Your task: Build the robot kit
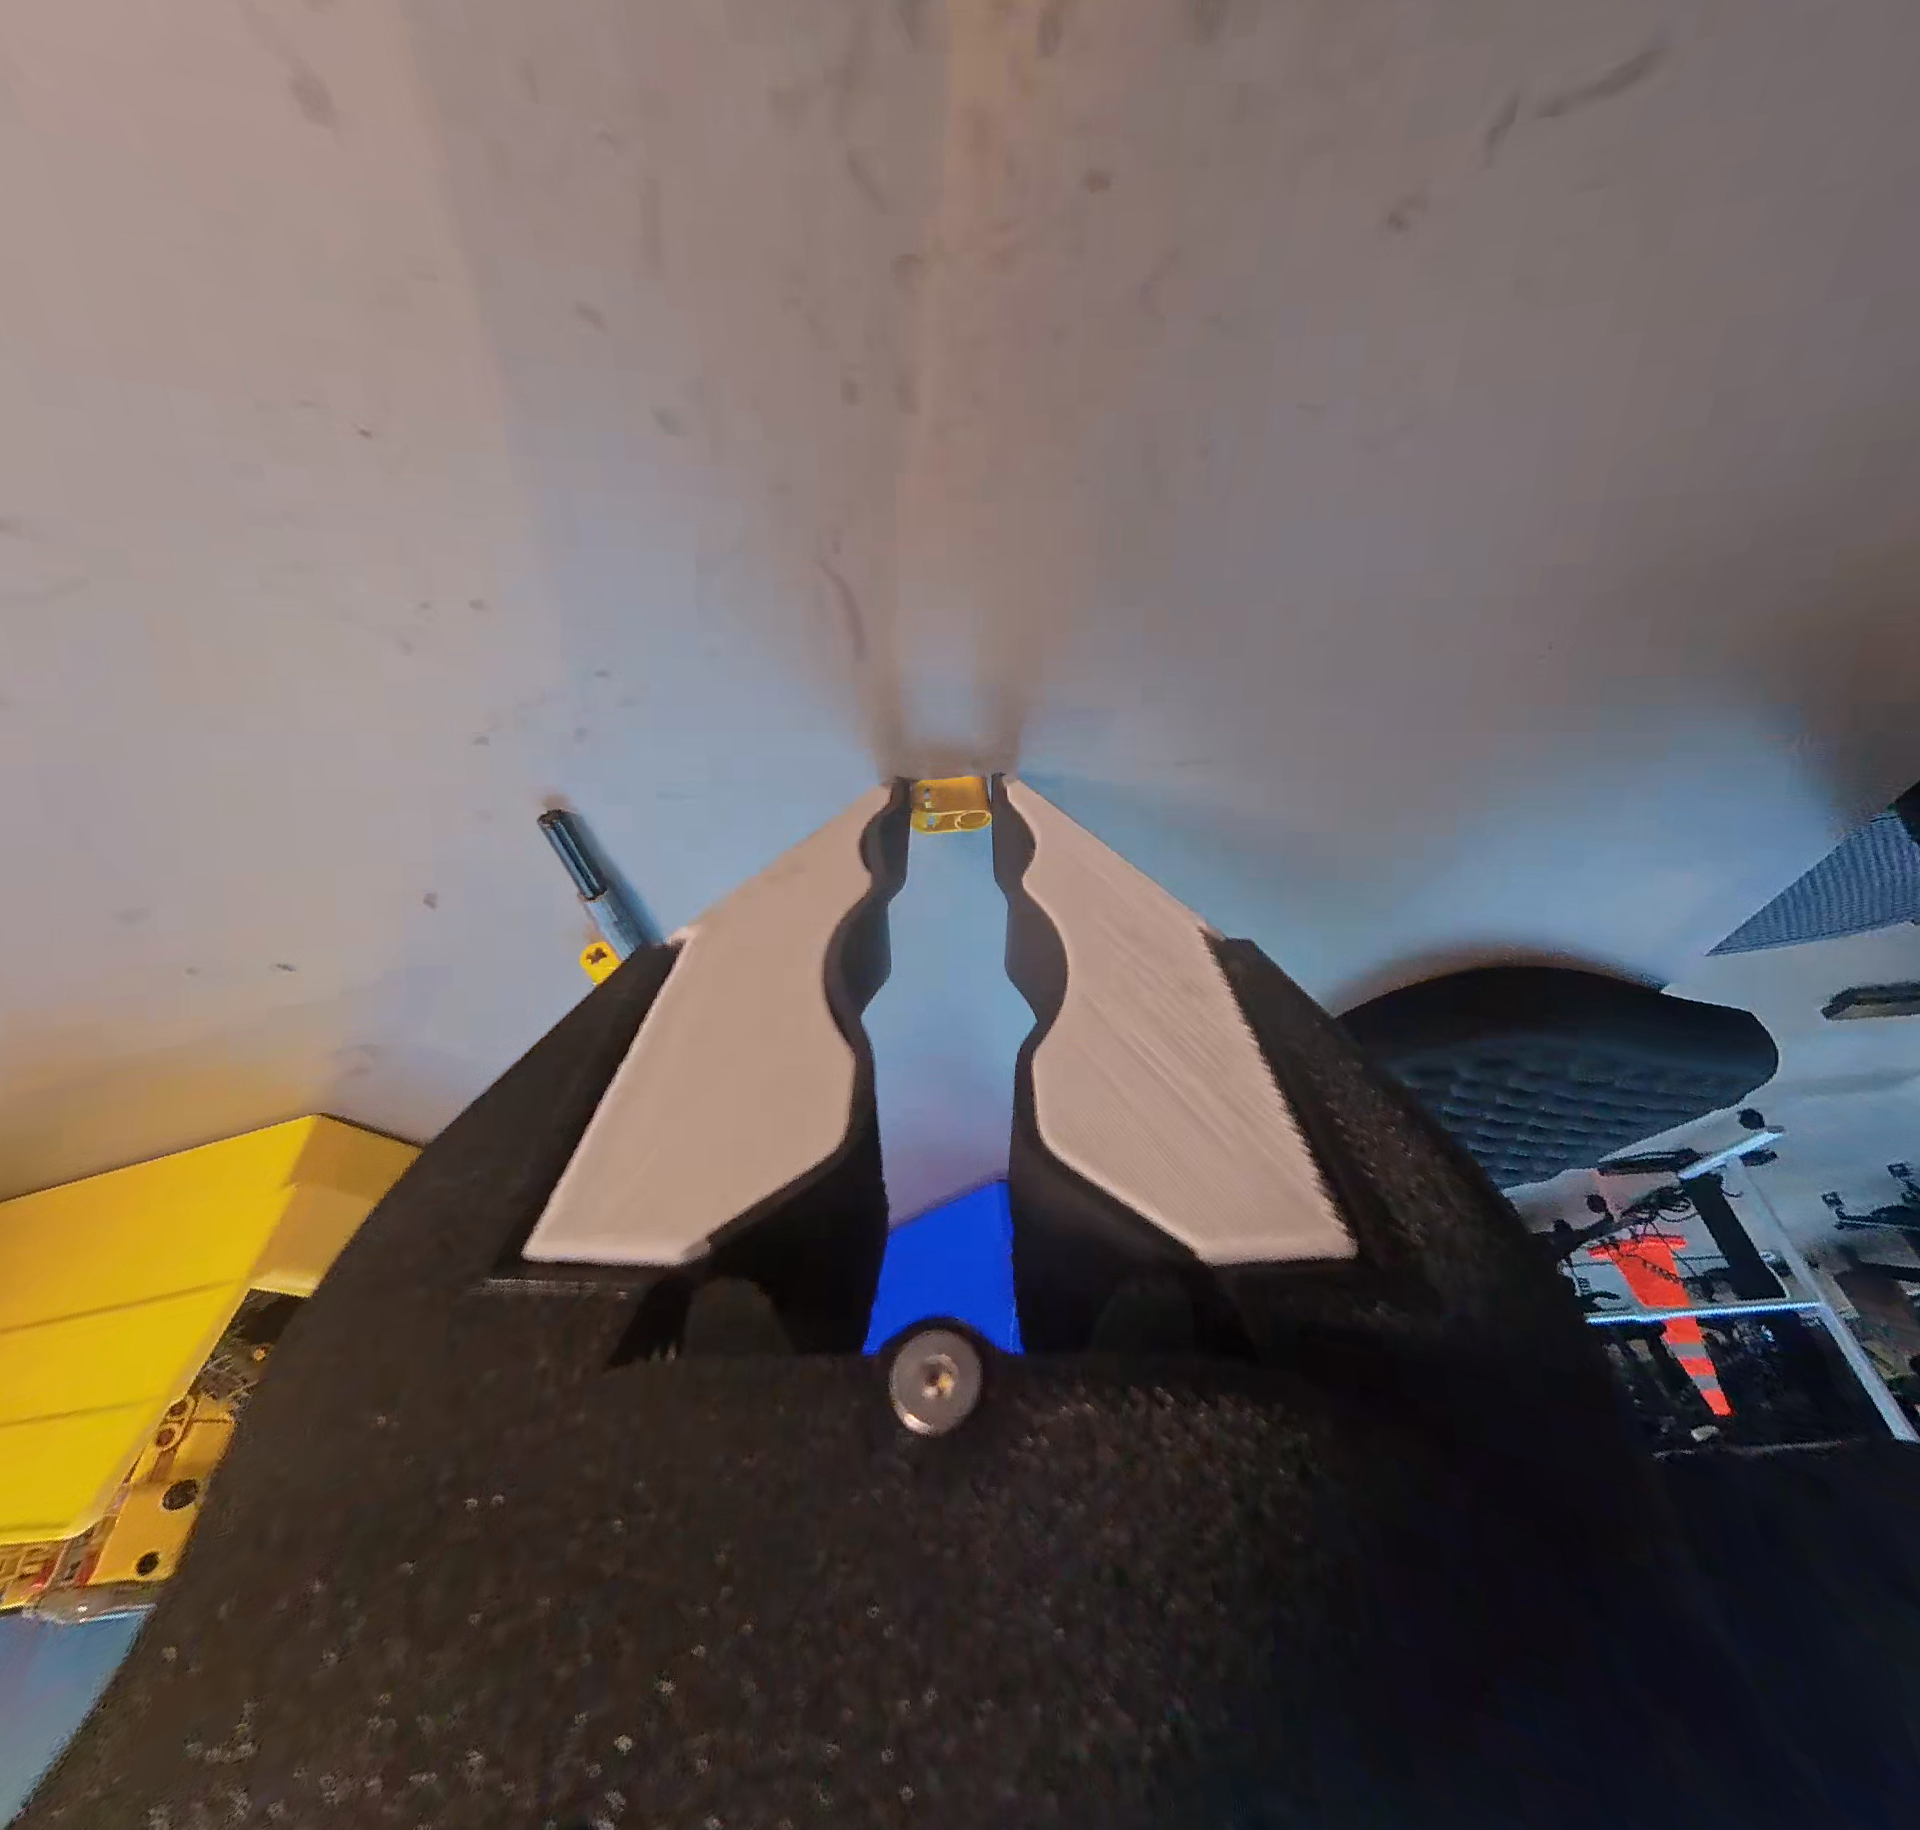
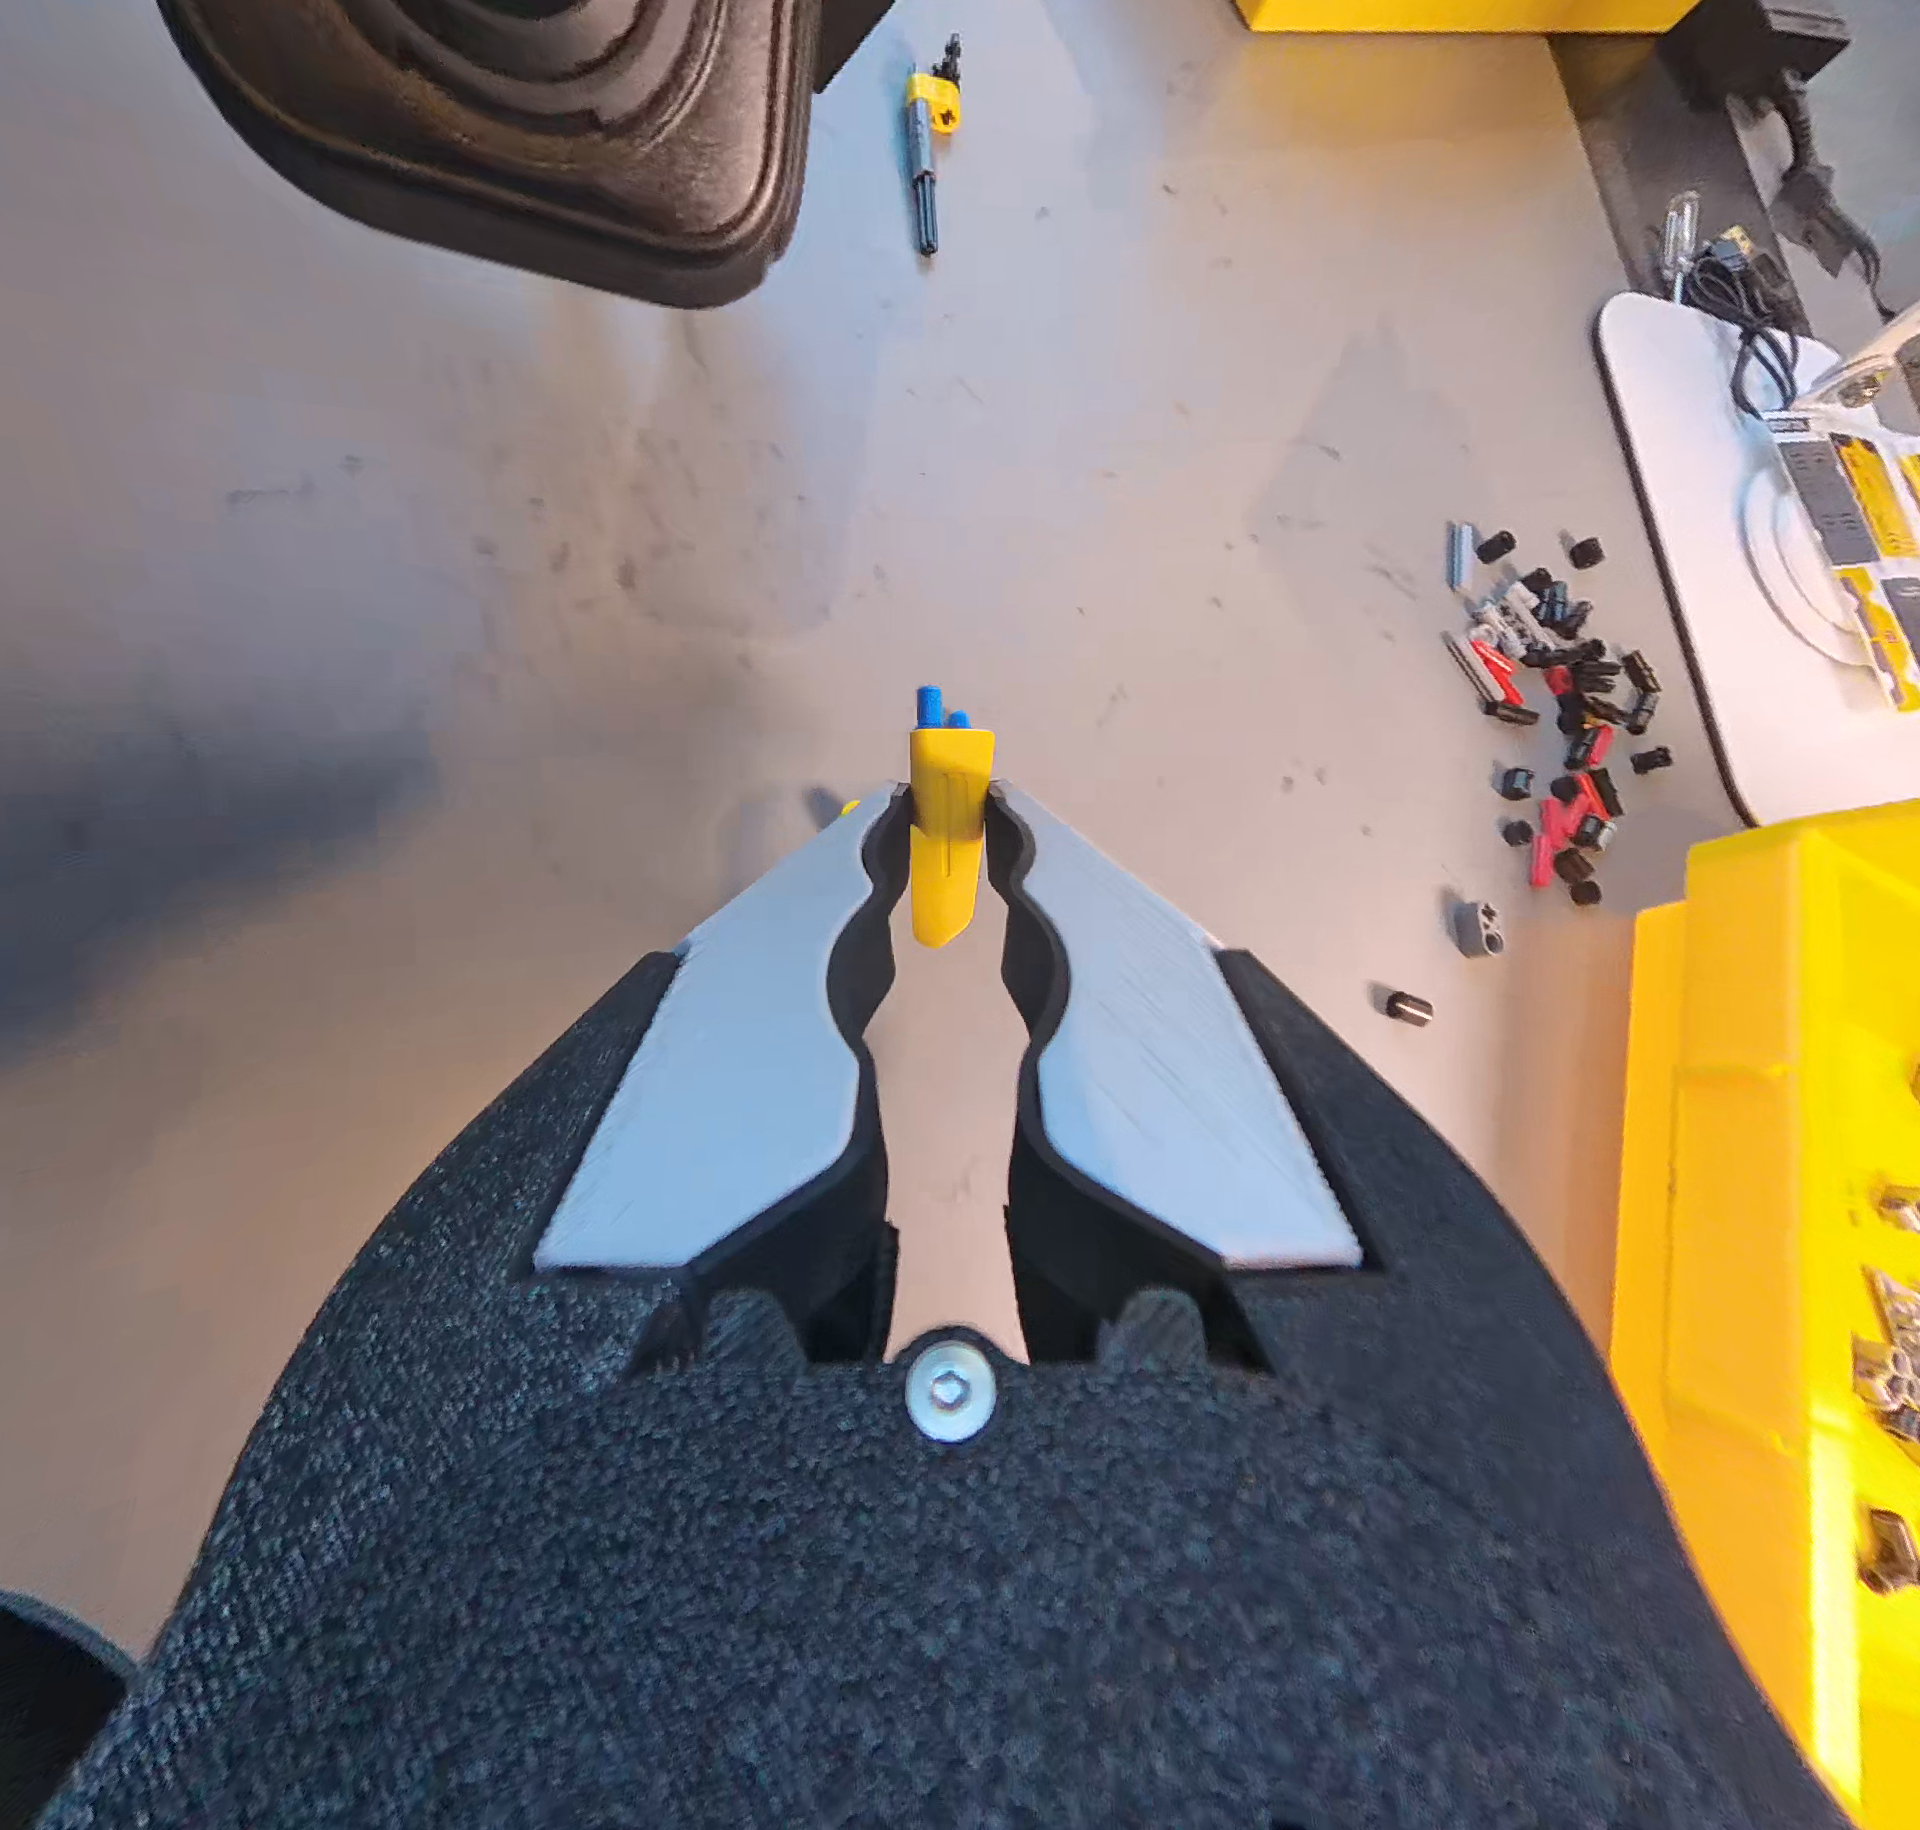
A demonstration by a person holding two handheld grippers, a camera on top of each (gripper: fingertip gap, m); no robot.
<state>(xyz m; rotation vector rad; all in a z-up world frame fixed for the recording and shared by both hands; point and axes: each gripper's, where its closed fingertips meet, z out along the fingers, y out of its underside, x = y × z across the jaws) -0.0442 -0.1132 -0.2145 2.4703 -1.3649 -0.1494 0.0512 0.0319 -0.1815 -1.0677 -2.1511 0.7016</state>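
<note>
1. Left gripper (image 1: 951,793) — jaws drawn nearly together, pinching a small yellow connector piece (image 1: 951,806) right at the fingertips. The piece spans the gap, touching both fingers; a round hole faces the camera. It sits close over the grey tabletop (image 1: 416,430).
2. Just left of the left gripper's fingers: a dark axle rod (image 1: 587,871) lying on the table, running away from the camera and angled slightly left, with a yellow bush (image 1: 596,959) at its near end. It lies beside the gripper, not touching it.
3. Far lower left in the left wrist view: a yellow box (image 1: 135,1292) at the table edge. Right side: a black office chair (image 1: 1558,1053) beyond the table, off the work surface.
4. Right gripper (image 2: 943,793) — jaws narrowed, clamped on a long yellow piece (image 2: 943,835). Its long axis runs along the fingers, one end poking back into the gap, the other past the tips. Blue pins (image 2: 935,710) stick out of the far end, pointing away from the camera.
5. Beyond the right gripper, straight ahead and well apart: the axle with the yellow bush (image 2: 928,149), long axis roughly in line with the fingers.
6. Top left in the right wrist view: the other gripper's camera housing (image 2: 499,66), hanging above the table.
7. Right side: a loose pile of black and red small parts (image 2: 1558,710), a single grey connector (image 2: 1481,926) and a black pin (image 2: 1408,1006) nearer; yellow sorting bins (image 2: 1766,1209) beyond those.
</note>
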